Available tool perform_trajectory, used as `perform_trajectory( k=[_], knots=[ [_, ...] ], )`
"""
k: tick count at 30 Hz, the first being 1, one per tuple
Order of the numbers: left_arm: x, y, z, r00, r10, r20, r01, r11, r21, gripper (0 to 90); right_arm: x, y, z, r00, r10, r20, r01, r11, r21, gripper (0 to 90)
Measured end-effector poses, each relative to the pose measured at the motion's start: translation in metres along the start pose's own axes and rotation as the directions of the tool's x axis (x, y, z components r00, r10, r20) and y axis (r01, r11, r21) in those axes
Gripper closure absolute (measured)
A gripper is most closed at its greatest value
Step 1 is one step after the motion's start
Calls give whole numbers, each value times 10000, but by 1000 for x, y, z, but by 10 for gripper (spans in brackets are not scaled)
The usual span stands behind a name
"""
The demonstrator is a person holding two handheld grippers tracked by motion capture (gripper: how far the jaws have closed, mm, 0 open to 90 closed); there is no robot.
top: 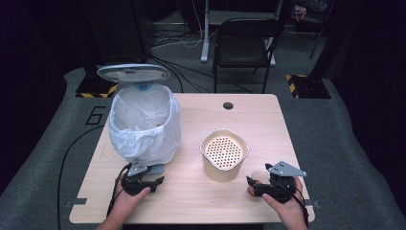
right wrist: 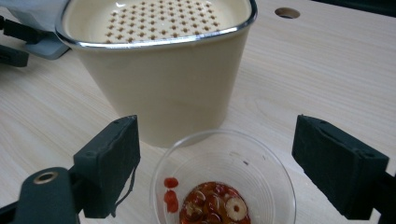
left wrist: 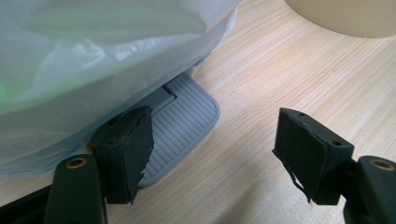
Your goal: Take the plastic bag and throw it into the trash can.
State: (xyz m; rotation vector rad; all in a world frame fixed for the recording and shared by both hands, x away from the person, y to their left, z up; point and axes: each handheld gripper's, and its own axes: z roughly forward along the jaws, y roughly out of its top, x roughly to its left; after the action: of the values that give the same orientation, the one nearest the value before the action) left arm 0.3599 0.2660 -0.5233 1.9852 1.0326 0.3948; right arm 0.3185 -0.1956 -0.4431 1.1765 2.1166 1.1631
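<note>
A clear plastic cup (right wrist: 224,186) with red berries and dried slices in its bottom stands on the wooden table, just in front of a cream container (right wrist: 163,79) that holds a perforated strainer insert. My right gripper (right wrist: 217,158) is open, with one jaw on each side of the cup and neither pad pressing it. In the high view this gripper (top: 260,181) is at the front right with the cup (top: 257,174), beside the container (top: 224,154). My left gripper (left wrist: 212,149) is open and empty at the grey foot pedal (left wrist: 182,121) of a bin, its left jaw over the pedal.
The bin (top: 143,124), lined with a white plastic bag, stands at the table's left with its lid (top: 133,73) raised. A cable hole (top: 228,105) sits near the table's far edge. A black chair (top: 244,43) stands behind the table.
</note>
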Motion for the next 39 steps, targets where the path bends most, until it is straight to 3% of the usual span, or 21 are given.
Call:
perform_trajectory(
  k=[10, 29, 39],
  knots=[
    [0, 0, 0, 10000, 3, -2, -3, 10000, 5, 280, -1, -20, 0, 9999, 133, -60, -131, 9995, 286, 149],
    [0, 0, -1, 10000, -17, 47, 17, 10000, 73, 280, -4, -35, 13, 10000, 58, -18, -57, 9976, 696, 163],
    [0, 0, 0, 10000, -71, 23, 72, 10000, -40, 280, -6, -39, 20, 10000, 45, -59, -40, 9968, 802, 219]
  ],
)
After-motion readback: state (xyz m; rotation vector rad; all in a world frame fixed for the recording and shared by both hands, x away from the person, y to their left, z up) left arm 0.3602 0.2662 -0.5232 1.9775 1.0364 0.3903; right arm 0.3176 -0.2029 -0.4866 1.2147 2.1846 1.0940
